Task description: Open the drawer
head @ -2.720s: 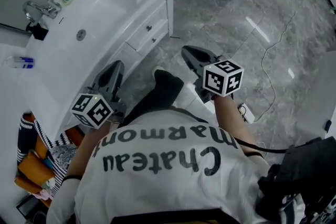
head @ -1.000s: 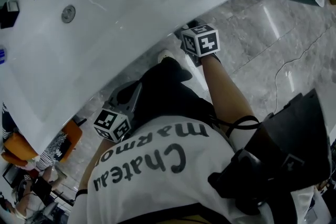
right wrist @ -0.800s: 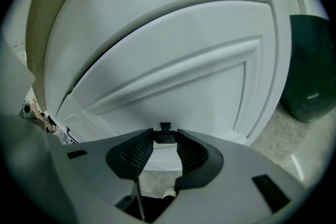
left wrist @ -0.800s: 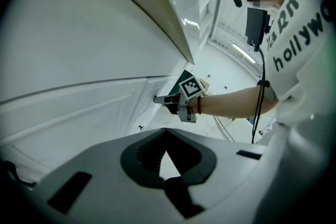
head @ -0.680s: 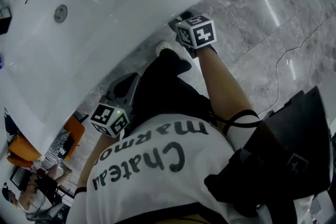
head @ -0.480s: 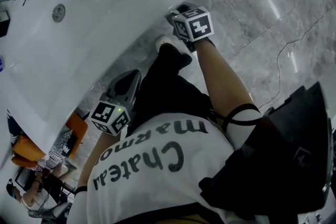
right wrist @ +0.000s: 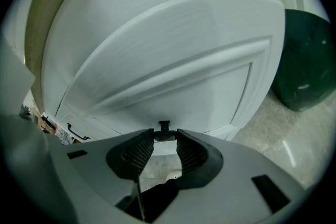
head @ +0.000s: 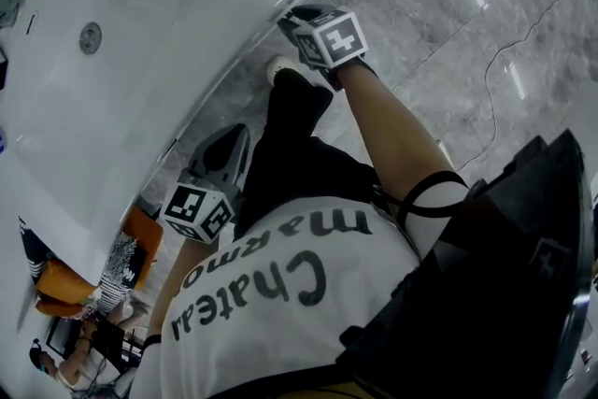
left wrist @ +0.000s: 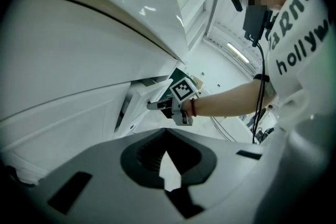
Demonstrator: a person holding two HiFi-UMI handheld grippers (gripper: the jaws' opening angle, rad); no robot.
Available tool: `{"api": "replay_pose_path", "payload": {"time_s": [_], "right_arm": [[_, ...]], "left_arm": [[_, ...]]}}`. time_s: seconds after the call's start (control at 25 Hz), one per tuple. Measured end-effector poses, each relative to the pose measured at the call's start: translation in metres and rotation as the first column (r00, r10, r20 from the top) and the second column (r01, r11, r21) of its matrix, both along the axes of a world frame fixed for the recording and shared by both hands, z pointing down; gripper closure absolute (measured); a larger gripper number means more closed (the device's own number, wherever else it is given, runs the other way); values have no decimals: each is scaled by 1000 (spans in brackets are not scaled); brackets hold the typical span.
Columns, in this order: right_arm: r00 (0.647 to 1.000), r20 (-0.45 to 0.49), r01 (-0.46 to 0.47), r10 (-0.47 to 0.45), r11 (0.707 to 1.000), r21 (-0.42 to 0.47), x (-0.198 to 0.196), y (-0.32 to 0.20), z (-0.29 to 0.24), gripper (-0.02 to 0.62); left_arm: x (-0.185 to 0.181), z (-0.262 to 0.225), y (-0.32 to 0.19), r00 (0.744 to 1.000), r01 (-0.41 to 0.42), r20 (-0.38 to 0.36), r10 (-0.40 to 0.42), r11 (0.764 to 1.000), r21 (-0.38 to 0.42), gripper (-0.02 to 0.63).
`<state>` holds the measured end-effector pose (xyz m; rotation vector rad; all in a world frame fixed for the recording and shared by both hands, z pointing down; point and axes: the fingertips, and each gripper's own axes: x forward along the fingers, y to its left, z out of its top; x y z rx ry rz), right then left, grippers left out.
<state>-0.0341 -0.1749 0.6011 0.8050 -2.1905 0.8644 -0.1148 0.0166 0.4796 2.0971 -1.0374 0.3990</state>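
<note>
The white vanity's drawer front [right wrist: 173, 60] fills the right gripper view, with a small black handle [right wrist: 164, 126] at its lower edge. My right gripper [right wrist: 165, 136] is shut on that handle, one ribbed pad on each side. In the head view this gripper [head: 293, 15] reaches under the basin counter's rim [head: 140, 61], so its tips are hidden. The left gripper view shows it [left wrist: 156, 106] at the drawer front [left wrist: 137, 102], with a dark gap beside the panel. My left gripper [head: 232, 140] hangs lower by my leg, shut and empty [left wrist: 168, 134].
A dark green tub [right wrist: 304, 65] stands on the marble floor right of the vanity. A second black handle [right wrist: 76, 132] sits on a lower panel at the left. A cable [head: 505, 61] trails over the floor, and a black bag [head: 505, 276] is by my right side.
My right gripper has gone up and left, further under the counter's rim, as the head view swung. The left gripper has barely shifted.
</note>
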Motion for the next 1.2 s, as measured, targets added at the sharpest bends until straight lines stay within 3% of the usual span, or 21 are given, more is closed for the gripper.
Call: {"api": "replay_pose_path", "payload": {"time_s": [1.2], "right_arm": [[999,-29,14,-16,997,-73,62,67,8,451]], "left_arm": [[56,4,4,990,-138,-37,137,990,-28,615]]}}
